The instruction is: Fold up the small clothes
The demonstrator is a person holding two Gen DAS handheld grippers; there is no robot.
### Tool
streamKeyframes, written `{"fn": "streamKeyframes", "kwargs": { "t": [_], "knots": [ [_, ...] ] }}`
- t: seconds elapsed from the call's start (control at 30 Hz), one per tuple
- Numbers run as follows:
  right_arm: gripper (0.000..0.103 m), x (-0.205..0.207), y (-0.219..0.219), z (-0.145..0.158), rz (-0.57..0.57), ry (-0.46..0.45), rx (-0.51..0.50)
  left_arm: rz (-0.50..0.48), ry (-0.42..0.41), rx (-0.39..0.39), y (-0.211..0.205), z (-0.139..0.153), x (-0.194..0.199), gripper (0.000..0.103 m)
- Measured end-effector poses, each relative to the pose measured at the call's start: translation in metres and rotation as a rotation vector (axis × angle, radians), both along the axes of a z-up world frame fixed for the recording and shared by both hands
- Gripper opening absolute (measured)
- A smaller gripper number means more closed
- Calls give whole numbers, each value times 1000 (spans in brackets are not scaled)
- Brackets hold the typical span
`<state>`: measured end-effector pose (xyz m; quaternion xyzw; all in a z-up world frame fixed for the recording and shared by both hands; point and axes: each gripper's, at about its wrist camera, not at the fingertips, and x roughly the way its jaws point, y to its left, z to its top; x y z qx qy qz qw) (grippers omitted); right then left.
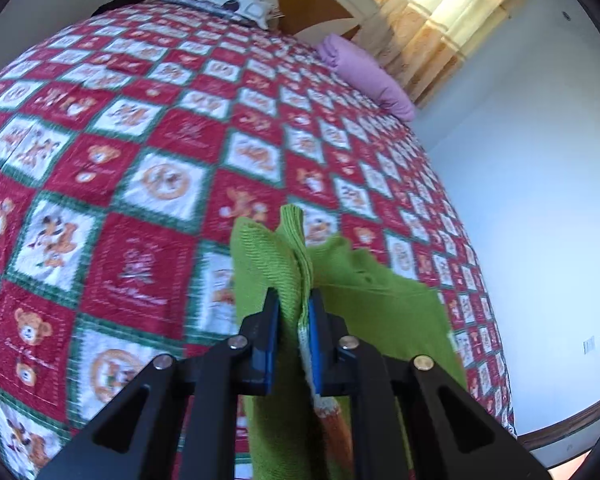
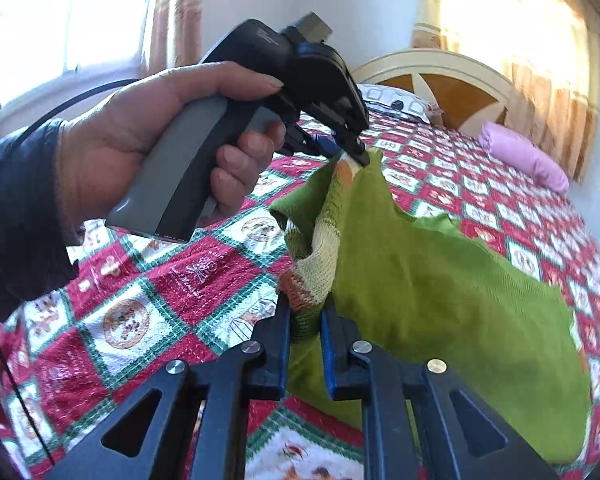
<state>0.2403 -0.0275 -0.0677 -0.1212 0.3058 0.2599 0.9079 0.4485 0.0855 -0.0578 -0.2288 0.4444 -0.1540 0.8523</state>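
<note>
Both clamped: left gripper [image 1: 294, 304] and right gripper [image 2: 305, 316] pinching green knit garment [image 2: 440, 292], apparently its hem, above quilt [image 2: 140, 304]. Keep level, taut; lay flat before folding.

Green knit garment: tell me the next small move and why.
Probably draw the two grippers apart to pull the green knit garment taut. Left gripper and right gripper each pinch an edge, it hangs bunched above the patchwork quilt.
</note>
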Motion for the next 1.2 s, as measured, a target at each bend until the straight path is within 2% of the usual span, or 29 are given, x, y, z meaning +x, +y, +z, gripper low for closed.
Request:
{"fn": "streamKeyframes", "kwargs": {
  "t": [0.43, 0.67, 1.0, 1.2],
  "knots": [
    [11, 9, -96, 24, -111, 70, 255, -118, -78, 22, -87, 41, 3, 14],
    [11, 12, -149, 30, -191, 96, 349, -174, -90, 41, -129, 44, 6, 14],
    [10, 7, -205, 25, -265, 136, 397, -250, -74, 62, -187, 40, 11, 13],
    [10, 5, -237, 17, -318, 162, 420, -286, -56, 82, -224, 25, 17, 13]
  ]
}}
